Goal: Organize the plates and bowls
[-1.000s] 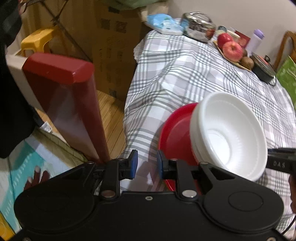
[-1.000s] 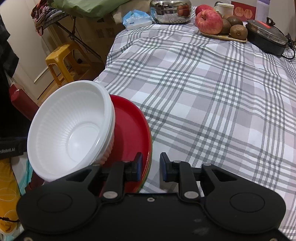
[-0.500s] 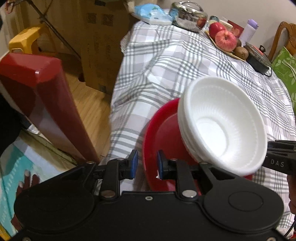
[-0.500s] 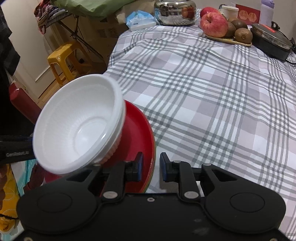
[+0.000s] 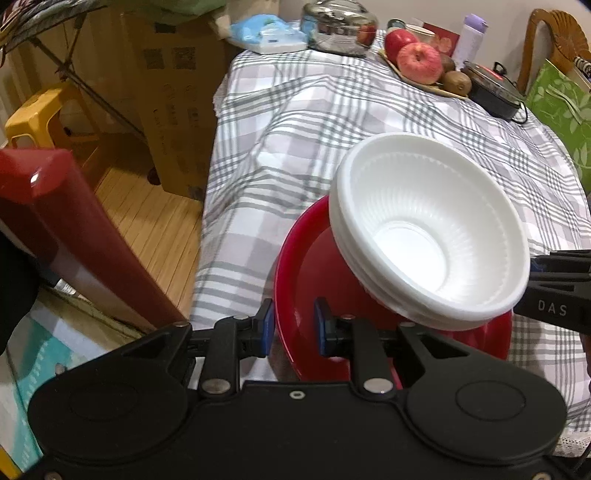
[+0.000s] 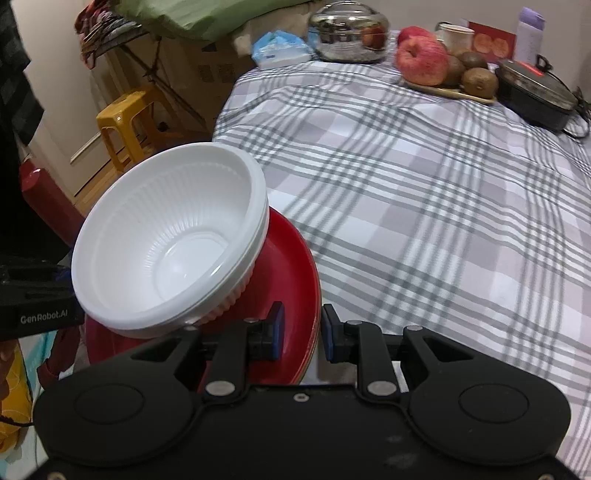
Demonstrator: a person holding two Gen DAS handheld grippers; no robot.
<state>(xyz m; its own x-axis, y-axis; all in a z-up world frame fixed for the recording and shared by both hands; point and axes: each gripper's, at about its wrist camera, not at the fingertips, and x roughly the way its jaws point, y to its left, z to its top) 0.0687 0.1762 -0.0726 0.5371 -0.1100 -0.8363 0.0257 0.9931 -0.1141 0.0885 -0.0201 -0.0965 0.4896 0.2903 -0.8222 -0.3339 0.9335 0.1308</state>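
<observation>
A stack of red plates [image 5: 317, 288] carries a nested stack of white ribbed bowls [image 5: 428, 229]. Both grippers grip the plate stack by opposite rims. My left gripper [image 5: 293, 326] is shut on the left rim. My right gripper [image 6: 301, 332] is shut on the right rim of the plates [image 6: 291, 266]; the bowls [image 6: 173, 243] lean toward the left there. The load is held above the near edge of the checked tablecloth [image 6: 424, 177]. Whether the plates touch the table I cannot tell.
At the table's far end stand a steel pot [image 6: 349, 35], a tissue pack [image 6: 280, 51], a fruit tray with apples and kiwis [image 6: 443, 70], a black lidded pan [image 6: 535, 92]. Left of the table are a red chair back [image 5: 55, 221], a yellow stool [image 6: 129, 125], cardboard boxes [image 5: 166, 85].
The plates and bowls have tilted less steeply, so the bowls' openings face more upward. Both grippers moved with the load toward the table.
</observation>
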